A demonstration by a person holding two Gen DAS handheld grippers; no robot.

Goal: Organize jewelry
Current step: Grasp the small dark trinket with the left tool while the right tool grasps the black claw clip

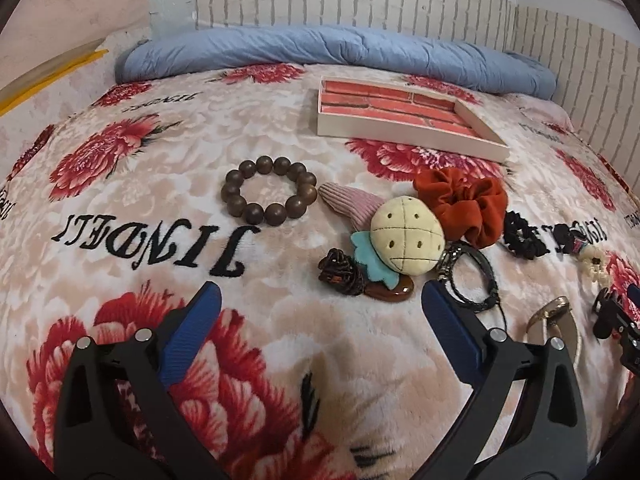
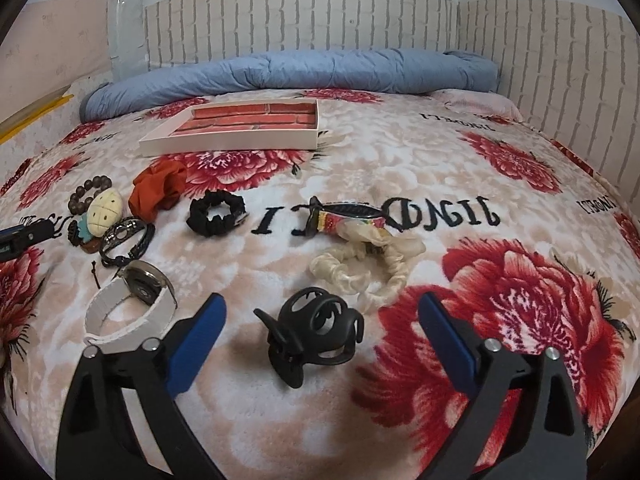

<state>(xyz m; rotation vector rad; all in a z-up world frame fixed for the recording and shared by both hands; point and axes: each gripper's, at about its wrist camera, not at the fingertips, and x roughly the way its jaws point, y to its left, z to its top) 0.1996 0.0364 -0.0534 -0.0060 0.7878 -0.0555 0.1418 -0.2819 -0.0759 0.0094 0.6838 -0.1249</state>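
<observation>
Black letters run across the blanket (image 1: 280, 360), upside down from the cameras: "JINDELI", repeated in several spots among big red flowers on a cream ground. The blanket covers a bed; a rolled blue quilt (image 1: 340, 50) lies along its far edge, against a wall of white brick-pattern panels (image 2: 300, 16).

The tray (image 1: 404, 136), white-walled with a red brick print inside, sits just in front of the quilt, and nothing can be seen in it. All the jewelry lies on the blanket, nearer the cameras than the tray. Nearer and to the left of the tray is the bead bracelet (image 1: 270, 190). Straight in front of the tray are the orange scrunchie (image 1: 464, 204), a pink clip (image 1: 352, 202) and a plush pineapple clip (image 1: 406, 238), bunched and touching. Further to the right of the tray lie a black scrunchie (image 2: 216, 212), a cream scrunchie (image 2: 360, 272) and a striped clip (image 2: 348, 214). A white-strap watch (image 2: 132, 304) and a black cord bracelet (image 2: 128, 240) sit nearer still.

The left claw (image 1: 320, 300) gapes wide, holding nothing, its tips above bare blanket. The right claw (image 2: 320, 308) is spread just as wide and holds nothing; a black hair claw (image 2: 316, 332) lies between its fingers, clear of both.
</observation>
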